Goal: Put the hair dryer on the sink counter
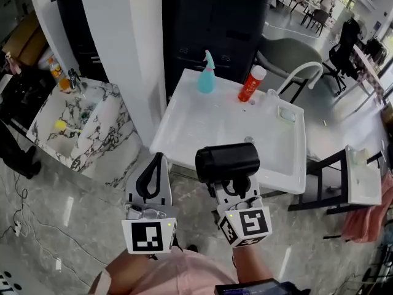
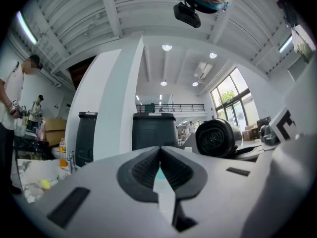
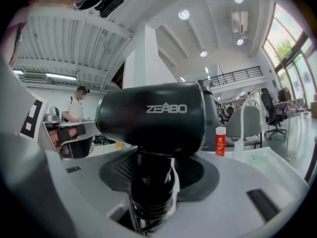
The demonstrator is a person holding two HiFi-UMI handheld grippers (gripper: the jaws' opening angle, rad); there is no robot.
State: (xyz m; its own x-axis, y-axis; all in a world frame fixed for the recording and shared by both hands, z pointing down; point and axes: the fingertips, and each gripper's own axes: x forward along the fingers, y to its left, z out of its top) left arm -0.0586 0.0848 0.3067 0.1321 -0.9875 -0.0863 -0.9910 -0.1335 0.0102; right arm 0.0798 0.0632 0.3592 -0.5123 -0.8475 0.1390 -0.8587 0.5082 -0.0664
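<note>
the right tongs (image 1: 235, 184) are closed on the hair dryer (image 1: 227, 161). they pinch its handle (image 3: 151, 182), and the fat black barrel sits on top, lying sideways from 9 o'clock to 3 o'clock in the head view. the left tongs (image 1: 158, 163) are pressed together with nothing in them. they hang just beside the dryer, at its 9 o'clock.

the hair dryer is up in the air, not on anything yet. the white sink counter (image 1: 184, 125) lies at 12 o'clock from the dryer, and the barrel hangs right over its near edge. so i think the next move is a push toward 12 o'clock and then down. the right tongs must do it, since they have the dryer. the near half of the counter looks bare. a teal spray bottle (image 1: 206, 74) and a red bottle (image 1: 252, 83) stand at the far edge, well apart from the dryer. a marble sink (image 1: 101, 134) sits at 10 o'clock, farther off, so i guess the white one is meant, but i cannot be sure.

the head view hides the handle under the barrel. only the right gripper view shows the handle between the dark pads. the left gripper view shows the round end of the barrel at 2 o'clock, and its own pads touching. only the head view shows the flat top of the counter and the free spot on it.
</note>
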